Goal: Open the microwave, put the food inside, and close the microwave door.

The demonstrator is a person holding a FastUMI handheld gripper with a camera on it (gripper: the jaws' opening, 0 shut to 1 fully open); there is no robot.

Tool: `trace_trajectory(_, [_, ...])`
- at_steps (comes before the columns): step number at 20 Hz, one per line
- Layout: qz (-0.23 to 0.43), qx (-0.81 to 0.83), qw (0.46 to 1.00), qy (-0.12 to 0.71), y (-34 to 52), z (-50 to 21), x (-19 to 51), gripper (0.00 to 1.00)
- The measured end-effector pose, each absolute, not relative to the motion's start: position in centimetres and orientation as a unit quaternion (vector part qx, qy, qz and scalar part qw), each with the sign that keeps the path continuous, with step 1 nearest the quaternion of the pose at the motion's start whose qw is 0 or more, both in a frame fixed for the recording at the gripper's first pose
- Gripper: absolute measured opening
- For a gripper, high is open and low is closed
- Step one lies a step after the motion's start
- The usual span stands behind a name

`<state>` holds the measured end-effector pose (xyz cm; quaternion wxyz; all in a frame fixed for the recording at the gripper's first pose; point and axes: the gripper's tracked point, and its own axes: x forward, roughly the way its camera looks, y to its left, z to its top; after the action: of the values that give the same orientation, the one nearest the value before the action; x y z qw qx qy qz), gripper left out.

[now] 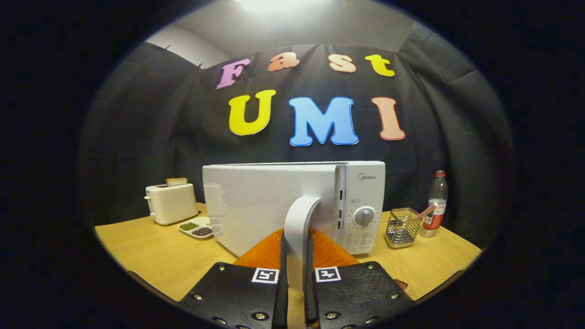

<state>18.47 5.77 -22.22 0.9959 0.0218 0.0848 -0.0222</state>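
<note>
The hand-held gripper point(296, 256) was clamped on the microwave point(361, 205) door handle point(299, 228). The door point(269, 201) stood partly open above the counter point(151, 256).

The gripper point(296, 278) has two broad flat plates studded with round silver screws, each carrying a small square black-and-white marker near its inner top corner, either side of narrow upright jaws.

"Midea" brand on the microwave point(361, 205) control panel, dial markings too small to read
</note>
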Motion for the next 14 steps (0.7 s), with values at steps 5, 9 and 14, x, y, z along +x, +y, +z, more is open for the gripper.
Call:
trace_trajectory(5, [0.021, 0.024, 0.996, 0.085, 11.6, -21.6, 14.7, 0.14])
trace_trajectory(9, [0.050, 0.035, 0.994, 0.095, 17.5, -21.2, 12.2, 0.14])
trace_trajectory(14, [0.077, 0.031, 0.991, 0.107, 25.2, -22.1, 9.3, 0.14])
